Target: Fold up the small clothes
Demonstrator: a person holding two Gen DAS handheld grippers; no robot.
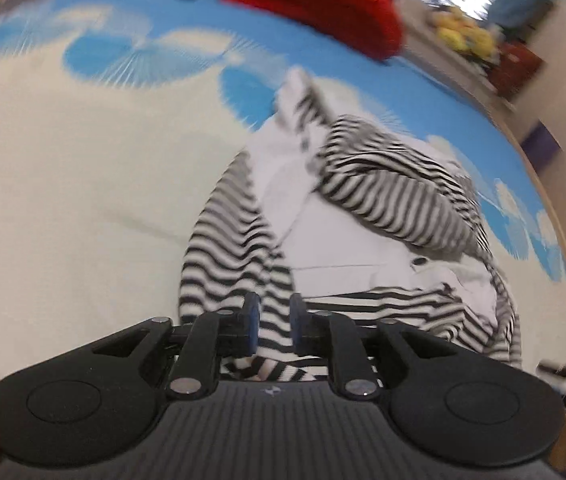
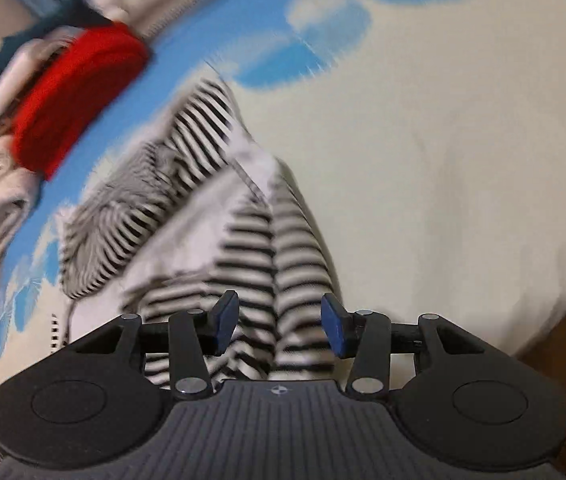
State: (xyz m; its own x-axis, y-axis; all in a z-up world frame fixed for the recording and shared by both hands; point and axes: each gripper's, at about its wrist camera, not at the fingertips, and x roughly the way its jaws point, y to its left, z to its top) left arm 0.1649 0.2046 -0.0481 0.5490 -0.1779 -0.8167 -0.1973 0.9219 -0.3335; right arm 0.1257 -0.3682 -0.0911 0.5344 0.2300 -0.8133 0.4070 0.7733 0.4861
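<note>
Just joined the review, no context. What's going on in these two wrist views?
A person is working a crumpled black-and-white striped garment on a bed with a blue and cream sheet. The left hand-held gripper has its fingers close together over striped fabric; whether it grips is unclear. The right hand-held gripper is open above another striped part. Nothing looks folded yet. A red garment lies at the far side. Both views are motion-blurred.

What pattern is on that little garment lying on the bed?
Black and white stripes with plain white panels on the garment, clearest in the left wrist view.
</note>
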